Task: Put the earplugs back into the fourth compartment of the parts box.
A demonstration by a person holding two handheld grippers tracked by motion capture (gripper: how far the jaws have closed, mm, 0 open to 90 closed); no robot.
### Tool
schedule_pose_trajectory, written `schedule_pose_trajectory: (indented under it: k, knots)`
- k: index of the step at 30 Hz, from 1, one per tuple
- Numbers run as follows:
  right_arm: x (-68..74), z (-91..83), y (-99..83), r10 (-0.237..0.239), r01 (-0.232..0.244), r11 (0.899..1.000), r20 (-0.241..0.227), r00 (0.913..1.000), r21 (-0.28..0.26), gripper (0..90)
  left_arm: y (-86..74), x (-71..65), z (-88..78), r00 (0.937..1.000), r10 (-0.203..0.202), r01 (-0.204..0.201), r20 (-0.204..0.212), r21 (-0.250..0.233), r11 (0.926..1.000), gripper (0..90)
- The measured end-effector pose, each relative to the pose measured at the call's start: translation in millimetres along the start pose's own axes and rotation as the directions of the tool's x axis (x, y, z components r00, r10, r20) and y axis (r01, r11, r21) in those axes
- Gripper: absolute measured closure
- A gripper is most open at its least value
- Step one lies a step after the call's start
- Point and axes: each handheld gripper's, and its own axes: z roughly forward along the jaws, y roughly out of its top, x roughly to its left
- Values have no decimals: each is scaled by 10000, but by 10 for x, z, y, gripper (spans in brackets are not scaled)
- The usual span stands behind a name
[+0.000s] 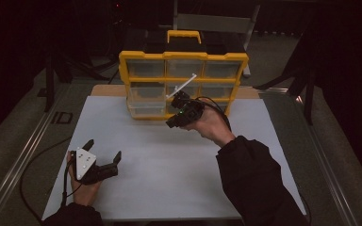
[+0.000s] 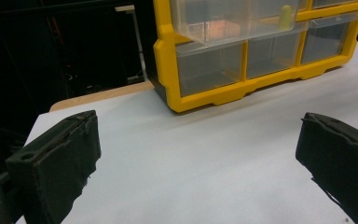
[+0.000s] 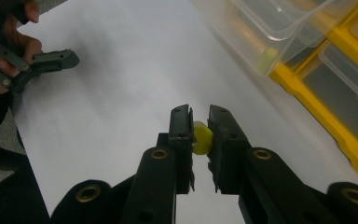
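Note:
A yellow organizer point(image 1: 183, 56) with clear drawers stands upright at the far side of the white tabletop point(image 1: 169, 165). My right gripper point(image 1: 172, 122) hovers just in front of its lower drawers and is shut on a small yellow round piece point(image 3: 202, 138). One clear drawer point(image 3: 261, 28) is pulled out, and a similar yellow piece point(image 3: 266, 59) lies inside it. My left gripper point(image 1: 104, 150) rests at the near left of the table, open, with bare tabletop between its jaws point(image 2: 200, 158).
The organizer's yellow frame point(image 2: 168, 70) rises beyond the left gripper, and its open drawer point(image 2: 223, 23) holds a yellow-green piece point(image 2: 285, 16) and something orange. Dark floor and metal rails surround the table. A black sleeve point(image 1: 259, 183) crosses the near right.

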Motion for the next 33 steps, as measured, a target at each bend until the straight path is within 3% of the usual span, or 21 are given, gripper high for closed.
schedule_pose_trajectory:
  k: [33]
  knots:
    - [-247,-196,239,645,-607,9938,390,9972,-933,797,-1,0,3,10000,16,-16,13,5,10000,7]
